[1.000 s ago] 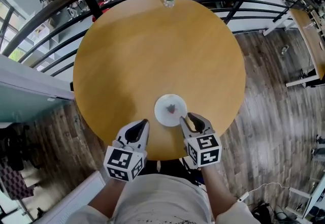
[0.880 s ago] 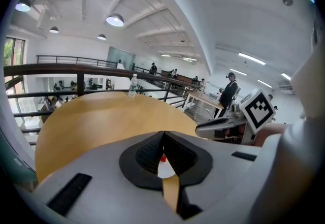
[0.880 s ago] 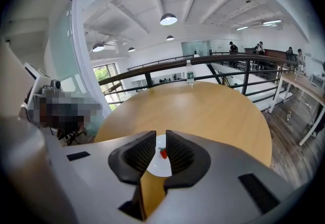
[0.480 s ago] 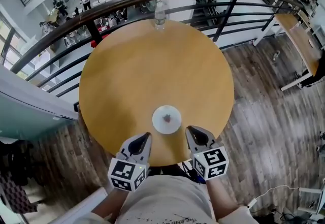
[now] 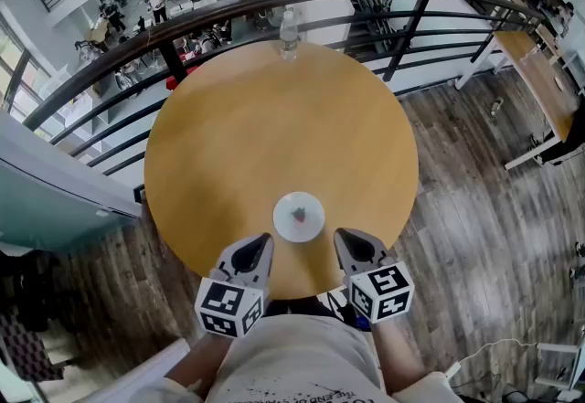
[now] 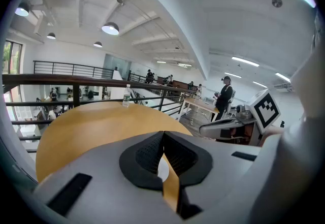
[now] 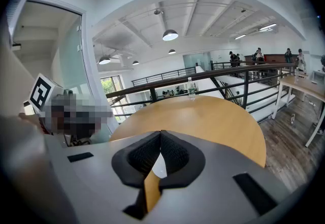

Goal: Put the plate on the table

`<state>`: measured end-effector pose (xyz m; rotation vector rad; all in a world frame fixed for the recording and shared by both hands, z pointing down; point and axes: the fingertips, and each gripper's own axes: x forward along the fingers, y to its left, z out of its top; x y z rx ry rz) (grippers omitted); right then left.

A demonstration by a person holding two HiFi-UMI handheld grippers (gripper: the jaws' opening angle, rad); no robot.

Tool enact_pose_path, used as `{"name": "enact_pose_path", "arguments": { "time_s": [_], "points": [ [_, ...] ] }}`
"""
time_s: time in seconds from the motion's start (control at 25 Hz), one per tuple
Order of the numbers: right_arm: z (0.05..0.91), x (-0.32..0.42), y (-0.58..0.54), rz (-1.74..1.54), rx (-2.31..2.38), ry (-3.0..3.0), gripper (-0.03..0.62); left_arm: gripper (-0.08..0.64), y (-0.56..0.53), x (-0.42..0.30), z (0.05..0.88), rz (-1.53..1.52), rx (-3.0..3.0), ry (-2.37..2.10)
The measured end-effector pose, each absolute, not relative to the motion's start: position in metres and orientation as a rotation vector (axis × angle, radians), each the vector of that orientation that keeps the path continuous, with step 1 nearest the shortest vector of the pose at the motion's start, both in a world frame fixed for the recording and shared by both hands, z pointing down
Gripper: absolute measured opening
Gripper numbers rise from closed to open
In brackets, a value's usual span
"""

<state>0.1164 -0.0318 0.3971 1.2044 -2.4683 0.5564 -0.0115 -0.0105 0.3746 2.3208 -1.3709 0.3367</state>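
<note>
— Any words or numbers to read here?
— None. The cubes on the left gripper [image 5: 260, 242] and the right gripper [image 5: 344, 237] carry only black-and-white square patterns. The bottle [image 5: 289, 31] label and the shirt [image 5: 292, 365] print are too small to read.

Your worktop [image 5: 274, 127] looks like smooth, matt, honey-toned wood. The plate [image 5: 299, 217] near its close edge is white and smooth, ceramic by its look. At the far edge, the bottle [image 5: 289, 34] is clear plastic. The railing [image 5: 430, 4] is dark painted metal, and the floor [image 5: 484, 209] is grainy dark wood planks. Your left gripper [image 5: 262, 240] and right gripper [image 5: 340, 237] have matt grey plastic shells, and their fingers [image 6: 144, 154] are lined with a black, ribbed, rubbery material.
</note>
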Motion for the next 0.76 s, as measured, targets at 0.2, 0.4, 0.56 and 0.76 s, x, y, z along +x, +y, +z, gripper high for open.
{"name": "enact_pose_path", "arguments": {
  "time_s": [0.2, 0.4, 0.56, 0.76],
  "points": [
    [0.395, 0.1155, -0.033, 0.557, 1.195, -2.48, 0.026, 0.023, -0.0107, -0.0121, 0.3716, 0.334, 2.318, -1.382],
    [0.3935, 0.1196, -0.0331, 0.557, 1.186, -2.482, 0.025, 0.023, -0.0104, -0.011, 0.371, 0.335, 2.313, -1.39],
    [0.3915, 0.1235, -0.0344, 0.552, 1.179, -2.484, 0.025, 0.023, -0.0116, -0.0078, 0.369, 0.331, 2.313, -1.394],
    [0.3883, 0.1236, -0.0343, 0.542, 1.169, -2.489, 0.025, 0.023, -0.0109, -0.0066, 0.3682, 0.33, 2.313, -1.395]
  ]
}}
